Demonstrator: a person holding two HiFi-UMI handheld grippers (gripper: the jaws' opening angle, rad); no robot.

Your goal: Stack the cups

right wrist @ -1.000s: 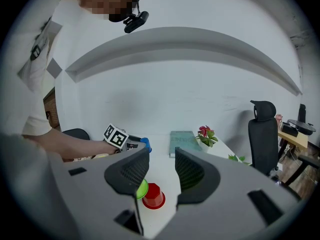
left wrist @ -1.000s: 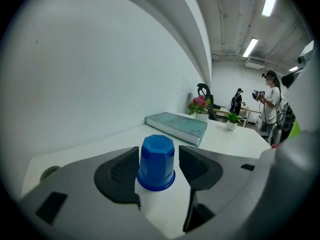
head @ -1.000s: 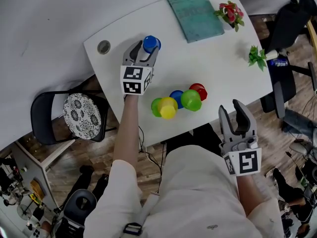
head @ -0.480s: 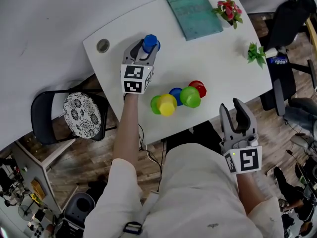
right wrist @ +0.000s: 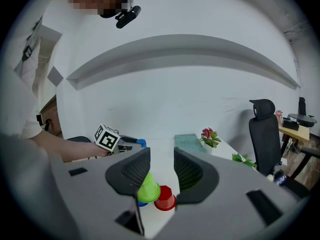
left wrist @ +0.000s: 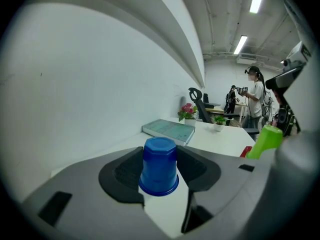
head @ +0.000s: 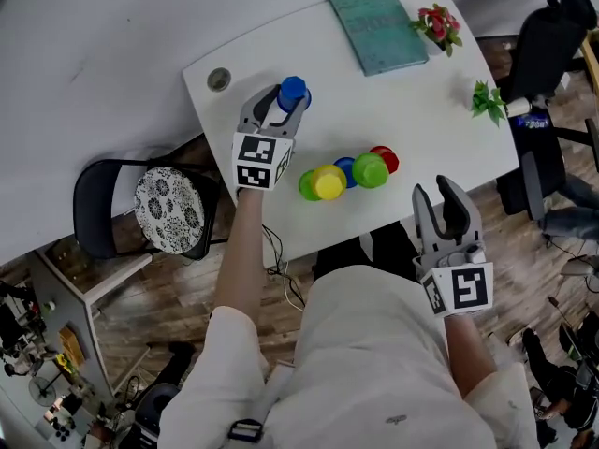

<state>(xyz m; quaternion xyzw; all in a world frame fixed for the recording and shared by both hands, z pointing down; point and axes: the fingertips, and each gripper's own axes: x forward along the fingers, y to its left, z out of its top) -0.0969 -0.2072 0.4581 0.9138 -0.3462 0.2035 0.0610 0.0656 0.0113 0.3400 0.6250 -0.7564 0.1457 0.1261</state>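
Observation:
A blue cup (head: pixel 293 90) (left wrist: pixel 159 165) stands upside down on the white table (head: pixel 421 110), toward its back left. My left gripper (head: pixel 285 103) (left wrist: pixel 160 173) is shut on it, one pad against each side, and the cup's rim is still on the table. Near the front edge several more upturned cups cluster: lime (head: pixel 308 187), yellow (head: pixel 329 181), another blue (head: pixel 344 166), green (head: pixel 371 169) (right wrist: pixel 148 188) and red (head: pixel 385 158) (right wrist: pixel 165 198). My right gripper (head: pixel 440 204) (right wrist: pixel 156 171) hangs off the table's front edge, above my lap. It is open, its jaws are closing a little, and nothing is between them.
A teal book (head: pixel 377 27) lies at the back of the table. A red flower pot (head: pixel 437 23) and a small green plant (head: pixel 489 103) stand at the right end. A cable grommet (head: pixel 219 79) sits at the back left corner. A cushioned chair (head: pixel 168 209) stands left, a black office chair (head: pixel 552 26) right.
The left jaws have narrowed round the blue cup, which stays in place. The head view has shifted a little. The right gripper has hardly moved.

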